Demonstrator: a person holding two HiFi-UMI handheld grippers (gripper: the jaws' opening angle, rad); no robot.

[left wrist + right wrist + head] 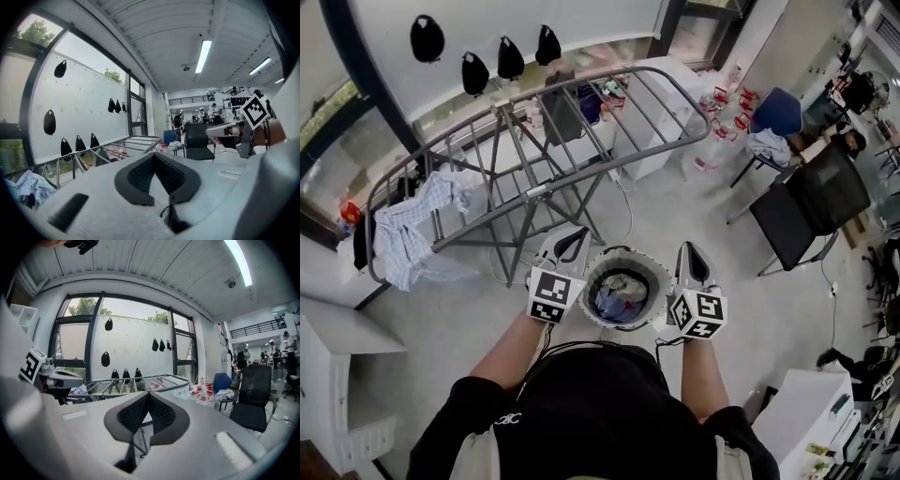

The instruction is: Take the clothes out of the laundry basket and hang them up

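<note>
The laundry basket [628,253] — round, white, upright — stands out near the foot of the grey drying rack [581,103], with a crumpled heap of blue and dark clothes [619,298] inside. A pale checked shirt [408,230] hangs draped over the rack's left end.
</note>
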